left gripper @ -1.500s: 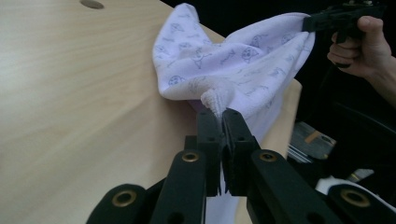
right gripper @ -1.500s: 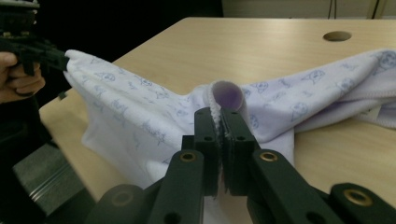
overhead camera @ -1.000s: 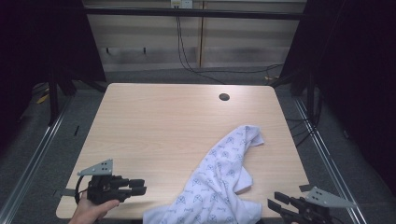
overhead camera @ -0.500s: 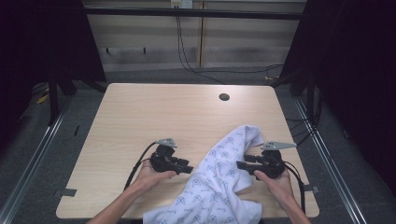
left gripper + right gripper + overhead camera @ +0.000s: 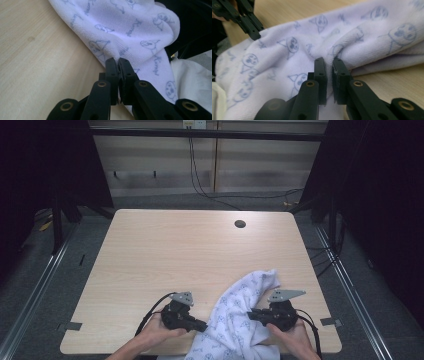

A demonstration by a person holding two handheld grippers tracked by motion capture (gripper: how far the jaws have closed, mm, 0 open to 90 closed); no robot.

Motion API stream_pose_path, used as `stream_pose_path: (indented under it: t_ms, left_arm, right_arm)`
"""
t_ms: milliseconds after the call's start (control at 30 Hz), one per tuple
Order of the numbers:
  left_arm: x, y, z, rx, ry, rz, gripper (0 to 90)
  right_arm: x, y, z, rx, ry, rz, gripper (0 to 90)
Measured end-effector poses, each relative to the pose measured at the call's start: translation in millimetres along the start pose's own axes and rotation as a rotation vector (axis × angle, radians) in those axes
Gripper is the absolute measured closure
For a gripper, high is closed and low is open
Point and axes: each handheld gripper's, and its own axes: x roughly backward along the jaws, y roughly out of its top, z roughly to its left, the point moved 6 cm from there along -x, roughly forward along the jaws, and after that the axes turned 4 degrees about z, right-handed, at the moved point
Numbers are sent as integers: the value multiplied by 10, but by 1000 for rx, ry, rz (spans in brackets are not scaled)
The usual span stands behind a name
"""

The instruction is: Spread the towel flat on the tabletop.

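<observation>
A white cloth with blue cartoon prints lies crumpled at the front of the wooden table, hanging over its near edge. My left gripper has just been closing and is shut on the cloth's left edge; its jaws pinch a fold. My right gripper has also just been closing and is shut on a bunched fold of the cloth at its right side, jaws nearly together. The left gripper shows across the cloth in the right gripper view.
A round cable hole sits near the table's far right. Tape marks lie at the front corners. Cables hang behind the table, and dark frames stand on both sides.
Both hands came in from the table's front corners to the cloth's two sides and sank. Their jaws, open before, are now closed on the cloth.
</observation>
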Motion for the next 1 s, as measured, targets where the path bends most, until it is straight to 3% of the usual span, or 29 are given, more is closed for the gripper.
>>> stream_pose_path:
  t_ms: [133,267,367,500,633,700,767,833,900,1000]
  left_arm:
    - [250,190,4,-6,26,-137,875]
    - [526,405,66,-3,75,-257,875]
    - [737,544,47,-22,104,-346,875]
    - [1086,736,-28,-53,171,-454,877]
    - [1439,848,-109,-75,232,-542,876]
    - [1512,839,-125,-73,231,-561,875]
    - [1500,777,-123,-70,196,-546,859]
    - [1421,687,-62,-49,189,-527,799]
    - [1326,595,47,-24,164,-508,765]
    - [1173,489,293,49,190,-452,717]
  right_arm:
    - [267,218,18,9,-33,-137,835]
    - [558,618,-132,8,-94,-280,845]
    - [725,898,-219,15,-122,-353,851]
    - [853,1280,-244,44,-146,-416,852]
    - [871,1640,-187,87,-144,-445,851]
    - [873,1769,-145,104,-130,-466,851]
    - [865,1771,-100,114,-120,-463,852]
    - [827,1650,-81,122,-123,-426,852]
    - [779,1430,-111,108,-114,-380,852]
    - [724,994,-210,62,-122,-304,853]
